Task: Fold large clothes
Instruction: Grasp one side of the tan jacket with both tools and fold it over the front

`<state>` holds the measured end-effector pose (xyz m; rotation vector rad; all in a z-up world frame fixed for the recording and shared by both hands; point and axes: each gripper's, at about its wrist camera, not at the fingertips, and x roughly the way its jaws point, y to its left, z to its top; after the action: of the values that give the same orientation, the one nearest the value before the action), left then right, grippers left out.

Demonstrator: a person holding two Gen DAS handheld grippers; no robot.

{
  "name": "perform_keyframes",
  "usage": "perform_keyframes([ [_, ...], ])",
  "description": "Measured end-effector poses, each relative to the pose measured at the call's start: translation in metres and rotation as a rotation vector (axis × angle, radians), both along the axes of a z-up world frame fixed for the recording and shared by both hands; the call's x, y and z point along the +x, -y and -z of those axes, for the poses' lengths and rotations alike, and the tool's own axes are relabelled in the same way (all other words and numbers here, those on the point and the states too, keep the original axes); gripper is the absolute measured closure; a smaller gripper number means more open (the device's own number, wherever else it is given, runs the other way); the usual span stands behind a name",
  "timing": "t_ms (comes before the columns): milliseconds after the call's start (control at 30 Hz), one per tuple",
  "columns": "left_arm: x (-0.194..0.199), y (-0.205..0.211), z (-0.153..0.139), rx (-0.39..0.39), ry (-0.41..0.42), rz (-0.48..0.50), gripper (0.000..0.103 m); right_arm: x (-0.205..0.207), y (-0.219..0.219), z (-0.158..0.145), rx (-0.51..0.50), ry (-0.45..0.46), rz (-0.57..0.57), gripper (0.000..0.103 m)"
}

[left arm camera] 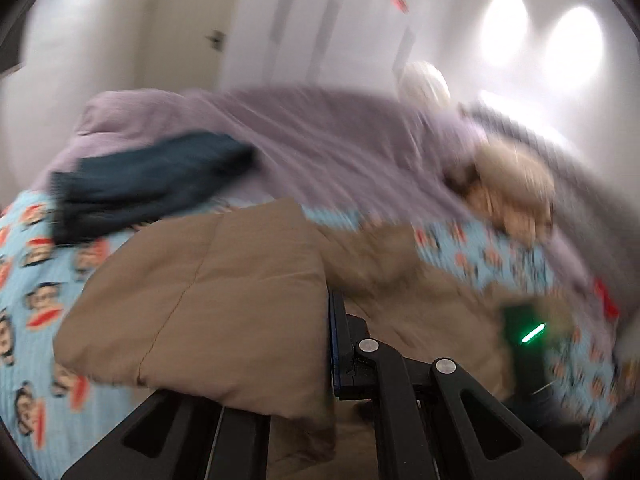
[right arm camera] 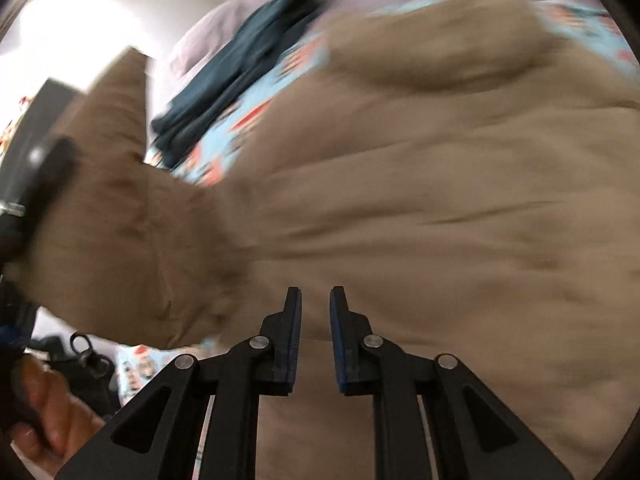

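Left wrist view shows the left hand-held gripper [left arm camera: 326, 344] clenched on a fold of a tan padded garment [left arm camera: 208, 292], which drapes over its near finger and hides it. The garment lies spread on a bed with a pale blue cartoon-print sheet [left arm camera: 36, 280]; a dark teal garment [left arm camera: 152, 184] rests beyond it, apart from the tan one, against a lilac blanket [left arm camera: 320, 140]. Everything is blurred by motion.

In the right wrist view the right hand-held gripper [right arm camera: 315, 340] hangs over the broad middle of the tan garment, its jaws drawn nearly together with a narrow gap. Whether any cloth is pinched in that gap I cannot tell; the pads look bare. At the left edge the other gripper lifts a sleeve-like flap of the same garment.

The tan garment looks thick, soft and quilted, so it will likely be bulky rather than heavy, will sag from any single hold and spring back out of a crease. Its surface may be a little slick. Seams, cuffs and hem edges seem the surest places to take hold, pinching one layer only.

No containers are in view.
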<state>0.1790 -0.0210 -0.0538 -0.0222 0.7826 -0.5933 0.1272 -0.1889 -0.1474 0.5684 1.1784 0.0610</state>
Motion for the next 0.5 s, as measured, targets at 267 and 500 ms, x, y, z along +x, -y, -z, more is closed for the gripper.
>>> perform_keyframes([
  [267,-0.021,0.104,0.088,0.304,-0.107,0.134,0.094,-0.066,0.111,0.012,-0.113,-0.079,0.174,0.087],
  [500,-0.046,0.088,0.084,0.341,-0.038,0.110,0.001,-0.077,0.114,0.026,-0.096,-0.078,0.188,0.087],
])
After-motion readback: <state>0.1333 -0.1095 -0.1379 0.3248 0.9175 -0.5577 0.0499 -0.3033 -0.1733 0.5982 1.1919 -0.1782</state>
